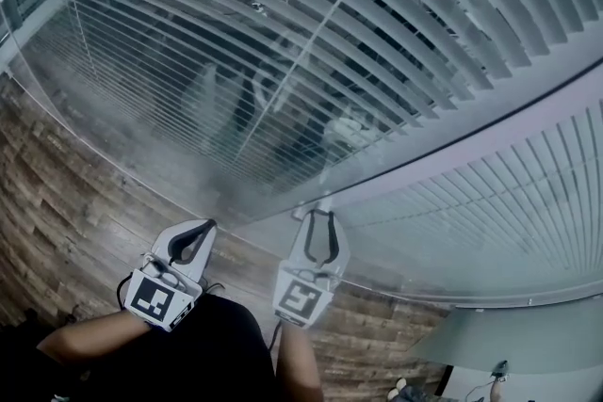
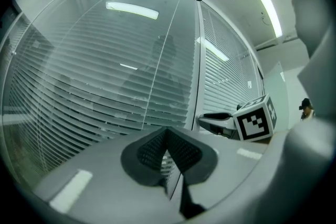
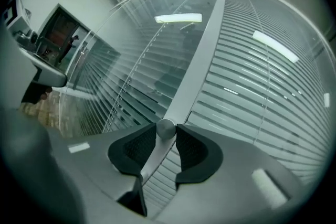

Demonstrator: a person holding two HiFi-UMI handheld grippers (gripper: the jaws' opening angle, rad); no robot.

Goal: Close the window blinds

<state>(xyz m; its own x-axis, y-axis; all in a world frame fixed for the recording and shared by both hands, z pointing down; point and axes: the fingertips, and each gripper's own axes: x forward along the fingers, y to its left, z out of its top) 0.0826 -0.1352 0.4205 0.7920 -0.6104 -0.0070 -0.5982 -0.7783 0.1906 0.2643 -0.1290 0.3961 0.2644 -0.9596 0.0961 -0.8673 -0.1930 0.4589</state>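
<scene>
Horizontal white blinds (image 1: 283, 33) hang behind glass, their slats tilted part open so dark gaps show between them. A grey mullion (image 3: 202, 55) runs between two panes, and a small round metal knob (image 3: 166, 128) sticks out of it. My right gripper (image 3: 166, 131) has the knob between its two pad tips, and both pads touch it. In the head view the right gripper (image 1: 321, 217) points at the mullion (image 1: 452, 155). My left gripper (image 2: 168, 132) is shut with nothing in it and hovers just left of the right one, near the glass (image 1: 209, 225).
Wood-look floor (image 1: 57, 202) lies below the window. A pale ledge (image 1: 509, 334) is at the lower right. In the right gripper view a counter with equipment (image 3: 44, 68) stands to the left. The person's arms and dark clothing fill the bottom of the head view.
</scene>
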